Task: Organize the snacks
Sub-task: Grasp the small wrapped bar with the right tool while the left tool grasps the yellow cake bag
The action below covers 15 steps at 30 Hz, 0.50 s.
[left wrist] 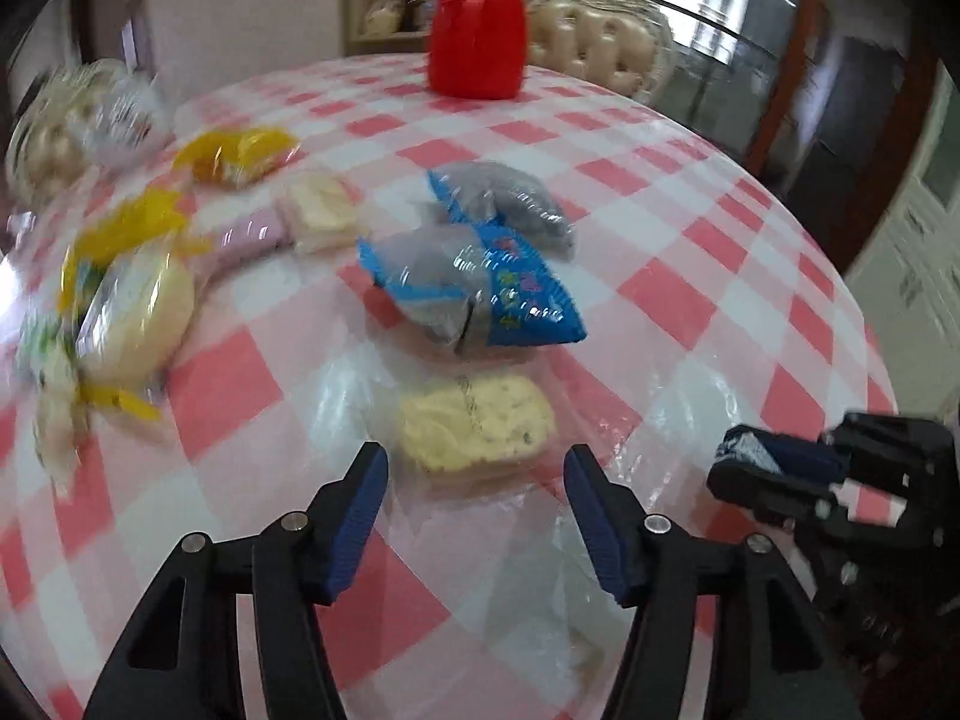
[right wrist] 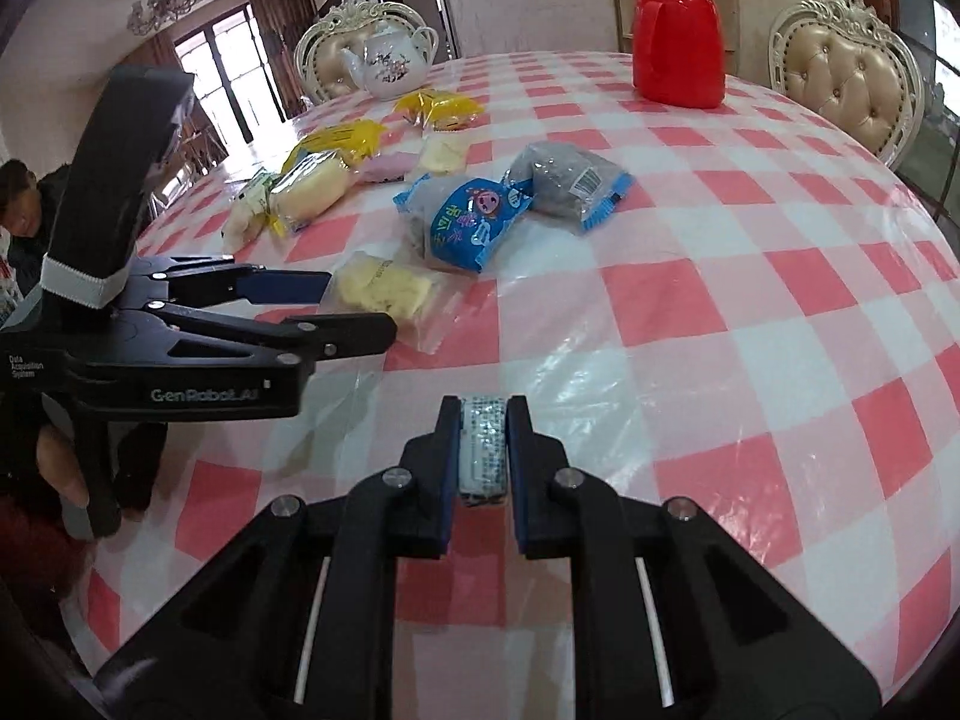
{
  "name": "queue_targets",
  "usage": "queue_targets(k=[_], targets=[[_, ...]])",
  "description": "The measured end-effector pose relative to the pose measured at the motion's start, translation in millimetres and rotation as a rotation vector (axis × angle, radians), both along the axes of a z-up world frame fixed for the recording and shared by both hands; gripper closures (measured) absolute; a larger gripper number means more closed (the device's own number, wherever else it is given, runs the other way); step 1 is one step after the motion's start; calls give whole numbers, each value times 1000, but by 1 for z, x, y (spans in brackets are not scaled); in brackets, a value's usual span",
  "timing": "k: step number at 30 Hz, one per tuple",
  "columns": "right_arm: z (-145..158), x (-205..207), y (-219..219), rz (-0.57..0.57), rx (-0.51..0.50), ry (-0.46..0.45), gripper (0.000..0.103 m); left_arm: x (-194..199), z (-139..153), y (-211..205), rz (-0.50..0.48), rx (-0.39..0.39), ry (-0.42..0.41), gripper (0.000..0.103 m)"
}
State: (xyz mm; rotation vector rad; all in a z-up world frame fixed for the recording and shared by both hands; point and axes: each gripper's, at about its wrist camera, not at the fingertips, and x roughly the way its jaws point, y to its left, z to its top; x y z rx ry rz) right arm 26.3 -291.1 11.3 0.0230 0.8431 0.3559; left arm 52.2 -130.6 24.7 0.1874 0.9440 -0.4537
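The far-left snacks smeared into a yellow blur in the left wrist view, while the right wrist view showed them crisply and also a white teapot [right wrist: 393, 63] that the other missed. The right gripper [right wrist: 483, 450] was clenched on a small white printed packet [right wrist: 482, 447], its lower end hidden between the blue ribbed pads, above the glossy pink-and-white checked tablecloth [right wrist: 750, 300]. The left gripper [left wrist: 477, 516] stood released, jaws apart just short of a pale yellow crumbly cake in a clear wrapper [left wrist: 477, 423], with crinkly blue packets [left wrist: 480, 282] and a red plastic flask [left wrist: 478, 39] beyond.
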Motion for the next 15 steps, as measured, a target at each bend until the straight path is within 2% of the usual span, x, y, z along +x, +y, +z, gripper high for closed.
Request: queue_targets(k=[3,5,9,11,13,15], targets=[[-1,1,-2,4,10,5,85,7,6,-9,-180,84,-37,30],[0,0,-2,6,12,2,85,18,6,-12,-262,98,-30,30],[1,0,-6,-5,32,3,85,40,-4,-14,-364,87,58,30],[1,0,-7,-8,37,4,85,35,-5,-13,-387,58,84,34],[1,0,-7,-7,37,5,85,19,-5,-14,-412,54,70,54],[0,1,-7,-4,35,10,85,2,-7,-14,-431,64,70,58]])
